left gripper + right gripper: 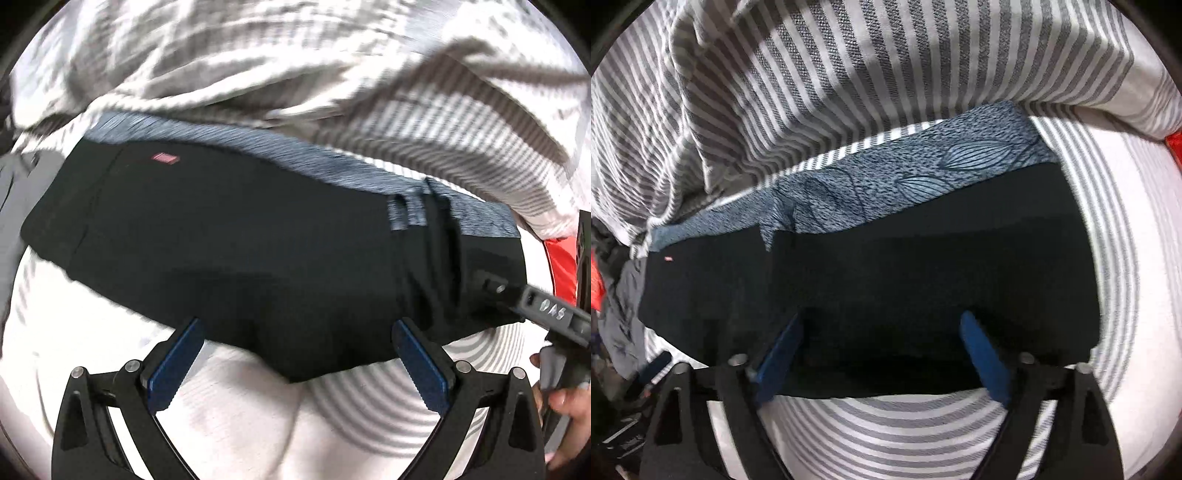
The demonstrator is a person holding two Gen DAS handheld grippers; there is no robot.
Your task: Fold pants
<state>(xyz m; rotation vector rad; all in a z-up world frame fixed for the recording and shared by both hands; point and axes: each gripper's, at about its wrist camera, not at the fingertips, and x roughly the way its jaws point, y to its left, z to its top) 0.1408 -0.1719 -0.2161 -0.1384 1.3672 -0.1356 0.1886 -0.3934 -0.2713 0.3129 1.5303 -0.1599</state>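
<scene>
While both tools hang above the bed, the pants (258, 229) serve as the landmark: a dark, folded band of cloth lying flat across the striped bedsheet (388, 406). Seen from its own camera, the left gripper (295, 363) stands with its blue-padded fingers (177, 365) wide apart, their tips over the near edge of the pants, with nothing clamped between them; whether the tips brush the cloth cannot be told through the blur. Viewed from its own camera, the right gripper (882, 354) is likewise spread wide, its blue pads (984, 358) straddling the near part of the pants and gripping nothing. From the left camera, that right gripper (546, 314) shows as a dark grey bar reaching in over the right end of the pants, with the person's hand (565, 402) just below it. Along the far edge of the pants runs a blue patterned strip (905, 181) of knit-looking fabric printed with dark leaf outlines, touching the black cloth. A small pink label (166, 159) sits on the pants near their left end. Beyond the strip, a rumpled grey-and-white striped blanket (849, 74) is heaped up. Beside the right end of the pants, a red-orange object (563, 269) shows at the frame's edge. No container is in sight.
</scene>
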